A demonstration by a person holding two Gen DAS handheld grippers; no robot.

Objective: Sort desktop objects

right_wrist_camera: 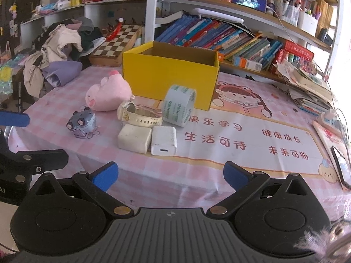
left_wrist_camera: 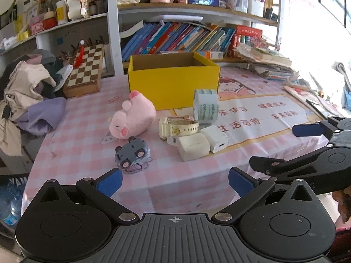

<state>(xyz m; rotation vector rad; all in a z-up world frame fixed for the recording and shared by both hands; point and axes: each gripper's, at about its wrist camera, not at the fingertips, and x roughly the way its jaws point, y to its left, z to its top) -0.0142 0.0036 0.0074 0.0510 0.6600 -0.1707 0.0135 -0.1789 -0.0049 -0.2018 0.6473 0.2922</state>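
A yellow cardboard box (left_wrist_camera: 173, 85) (right_wrist_camera: 169, 76) stands open at the back of the pink checked table. In front of it lie a pink pig plush (left_wrist_camera: 132, 116) (right_wrist_camera: 107, 94), an overturned grey toy car (left_wrist_camera: 131, 154) (right_wrist_camera: 82, 121), a cream watch (left_wrist_camera: 178, 127) (right_wrist_camera: 138, 115), a tape roll (left_wrist_camera: 205, 106) (right_wrist_camera: 179, 105) and two white chargers (left_wrist_camera: 193, 146) (right_wrist_camera: 135, 138) (left_wrist_camera: 216, 138) (right_wrist_camera: 164, 140). My left gripper (left_wrist_camera: 174, 182) is open and empty near the front edge. My right gripper (right_wrist_camera: 171, 176) is open and empty beside it; it also shows in the left wrist view (left_wrist_camera: 307, 129).
A chessboard (left_wrist_camera: 86, 70) (right_wrist_camera: 116, 43) and a heap of clothes (left_wrist_camera: 28, 87) (right_wrist_camera: 59, 50) sit at the back left. Shelves of books (left_wrist_camera: 175, 37) (right_wrist_camera: 219, 37) stand behind the box. A stack of papers (left_wrist_camera: 269, 61) (right_wrist_camera: 307, 85) lies at the back right.
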